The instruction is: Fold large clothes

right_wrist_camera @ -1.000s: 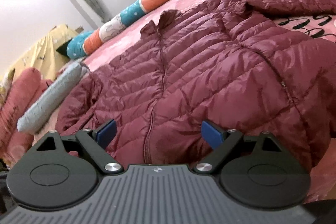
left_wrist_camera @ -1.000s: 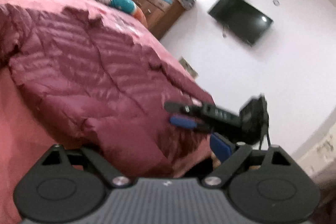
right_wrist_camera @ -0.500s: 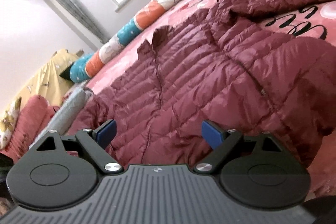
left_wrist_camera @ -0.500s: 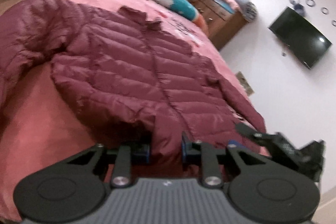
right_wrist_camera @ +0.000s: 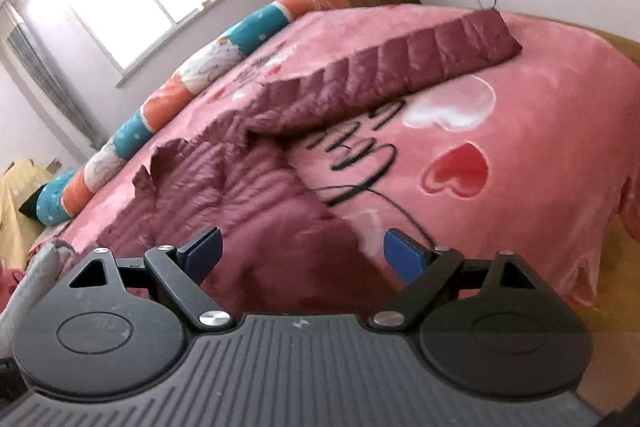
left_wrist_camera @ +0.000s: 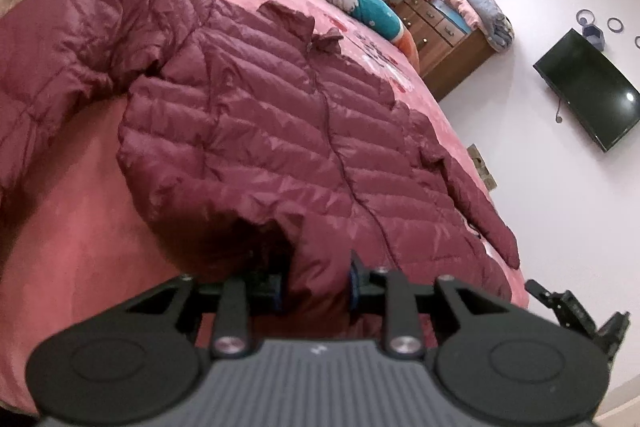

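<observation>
folding barely begun: maroon down jacket (left_wrist_camera: 280,131) lies spread face-up on the pink bed (right_wrist_camera: 540,115), sleeves out. left gripper (left_wrist_camera: 316,285) pinches its hem, jaws easing apart slightly; right gripper (right_wrist_camera: 302,253) hangs wide open, empty.

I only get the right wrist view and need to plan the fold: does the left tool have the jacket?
Observer: Yes. The jacket has its hem bunched between the pads of the left tool, though the jaws are opening a little.
Operator: Where is the sleeve I can't see?
Observer: That sleeve lies spread on the bed, out from the body and bent downward partway along.
Operator: Is the front fastened?
Observer: It looks closed: the zip runs in one line from the collar toward the hem.
</observation>
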